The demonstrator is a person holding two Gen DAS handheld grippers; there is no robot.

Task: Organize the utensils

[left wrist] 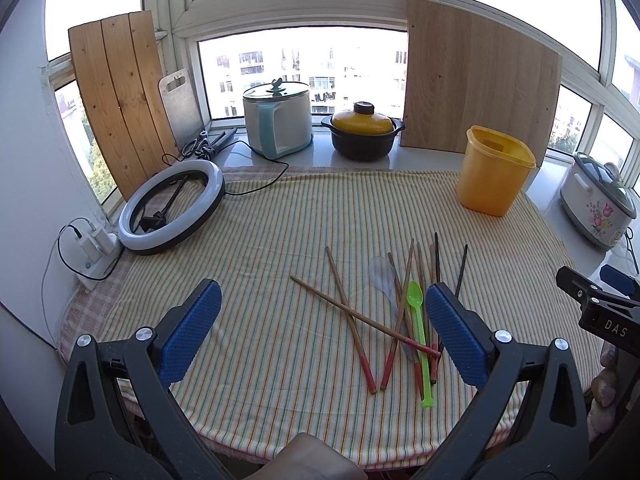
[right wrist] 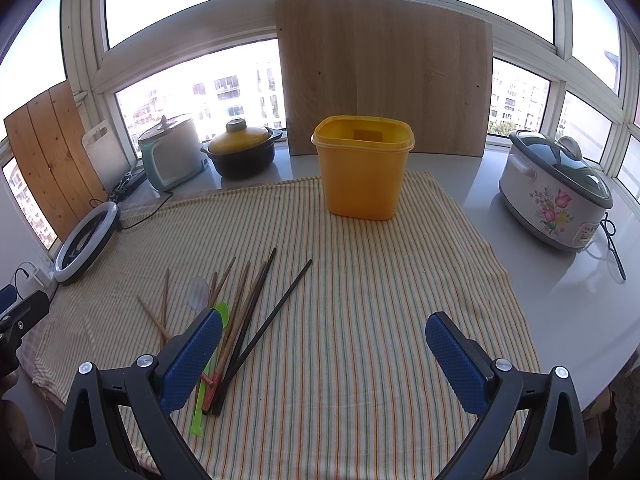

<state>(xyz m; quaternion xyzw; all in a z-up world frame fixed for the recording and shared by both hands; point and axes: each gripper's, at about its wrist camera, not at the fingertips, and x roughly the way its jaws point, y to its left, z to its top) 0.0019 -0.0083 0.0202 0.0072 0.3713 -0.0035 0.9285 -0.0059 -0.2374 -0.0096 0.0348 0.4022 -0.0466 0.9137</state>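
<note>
Chopsticks [left wrist: 352,320] lie in a loose crossed pile on the striped cloth [left wrist: 280,240] covering the worktop, mixed with a green spoon [left wrist: 418,328] and a clear spoon [left wrist: 380,274] (the clear one is faint against the stripes). A yellow bin [right wrist: 362,168] stands upright at the cloth's far edge, well apart from the pile. The left gripper [left wrist: 322,320] hovers over the cloth with jaws spread wide, holding nothing; the pile lies beside its right finger. The right gripper [right wrist: 324,356] is likewise wide open and empty, its left finger over the pile's near ends.
</note>
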